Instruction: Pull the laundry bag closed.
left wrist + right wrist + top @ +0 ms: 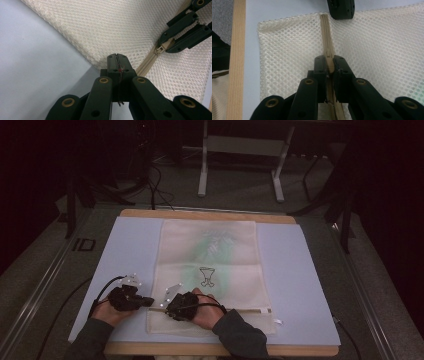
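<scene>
One cream mesh laundry bag (210, 270) lies flat, with one zipper (326, 37) running along it and one zipper slider (160, 49). There are two tools: the left tool (150, 301) sits at the bag's edge, and the right tool (169, 307) is just beside it, over the zipper. Each has two black jaws, four in all. One pale blue mat (300, 280) lies under both tools, on one wooden desk (210, 214).

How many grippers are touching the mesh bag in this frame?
2. The left gripper is clamped on the mesh bag at its near-left edge, where the zipper ends. The right gripper is shut on the zipper slider, a little further along the zipper.
</scene>
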Demonstrator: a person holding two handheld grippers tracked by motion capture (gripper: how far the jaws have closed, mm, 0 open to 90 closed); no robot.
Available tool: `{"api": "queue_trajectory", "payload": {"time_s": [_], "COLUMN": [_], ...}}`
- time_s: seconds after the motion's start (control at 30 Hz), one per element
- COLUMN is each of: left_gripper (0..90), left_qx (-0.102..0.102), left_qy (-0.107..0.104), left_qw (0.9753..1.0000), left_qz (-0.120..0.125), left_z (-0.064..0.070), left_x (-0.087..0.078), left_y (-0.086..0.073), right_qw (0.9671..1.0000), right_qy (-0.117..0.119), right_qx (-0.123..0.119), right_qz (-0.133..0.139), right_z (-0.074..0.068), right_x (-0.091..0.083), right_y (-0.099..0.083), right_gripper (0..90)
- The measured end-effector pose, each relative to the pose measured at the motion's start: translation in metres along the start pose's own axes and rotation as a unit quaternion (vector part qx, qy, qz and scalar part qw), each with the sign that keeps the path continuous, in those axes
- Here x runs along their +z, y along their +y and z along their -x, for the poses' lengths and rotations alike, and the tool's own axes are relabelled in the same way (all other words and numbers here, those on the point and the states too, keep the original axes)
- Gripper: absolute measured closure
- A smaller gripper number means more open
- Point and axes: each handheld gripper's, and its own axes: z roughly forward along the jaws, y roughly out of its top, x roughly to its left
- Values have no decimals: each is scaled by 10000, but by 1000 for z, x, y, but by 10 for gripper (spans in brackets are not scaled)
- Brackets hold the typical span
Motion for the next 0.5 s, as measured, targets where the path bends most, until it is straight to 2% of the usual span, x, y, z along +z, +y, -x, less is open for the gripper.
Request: {"api": "queue_trajectory", "payload": {"time_s": [0.5], "left_gripper": [900], "left_qx": [50], "left_qy": [13], "left_qw": [10000], "left_qz": [0], "left_z": [0], "left_x": [0], "left_y": [0], "right_qw": [10000], "right_qy": [-21], "right_qx": [14], "right_qz": [-55], "right_z": [1], "right_x": [-6], "right_y": [-7], "right_gripper": [820]}}
